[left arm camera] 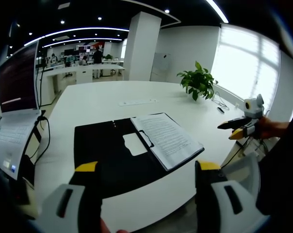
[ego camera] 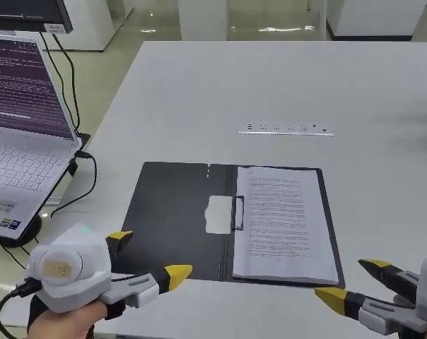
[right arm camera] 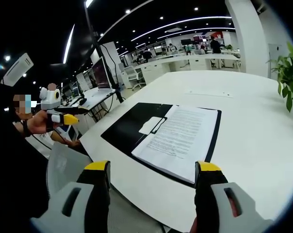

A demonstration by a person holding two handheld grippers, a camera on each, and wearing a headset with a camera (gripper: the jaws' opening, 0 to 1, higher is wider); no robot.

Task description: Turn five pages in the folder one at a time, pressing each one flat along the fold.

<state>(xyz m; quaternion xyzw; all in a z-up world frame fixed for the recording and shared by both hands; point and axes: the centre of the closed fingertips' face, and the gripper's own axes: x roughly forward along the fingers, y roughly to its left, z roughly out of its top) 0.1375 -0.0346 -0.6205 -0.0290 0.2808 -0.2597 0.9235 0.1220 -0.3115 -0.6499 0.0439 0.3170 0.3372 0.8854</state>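
Lying open near the front edge of the white table (ego camera: 270,78), the black folder (ego camera: 174,226) is seen with its stack of printed pages (ego camera: 284,222) clipped on the right half. The left gripper (ego camera: 150,256) is held short of the folder's near-left corner, jaws spread wide and empty. The right gripper (ego camera: 351,281) is held off the near-right corner, equally wide and empty. A laptop (ego camera: 22,141) is placed at the left.
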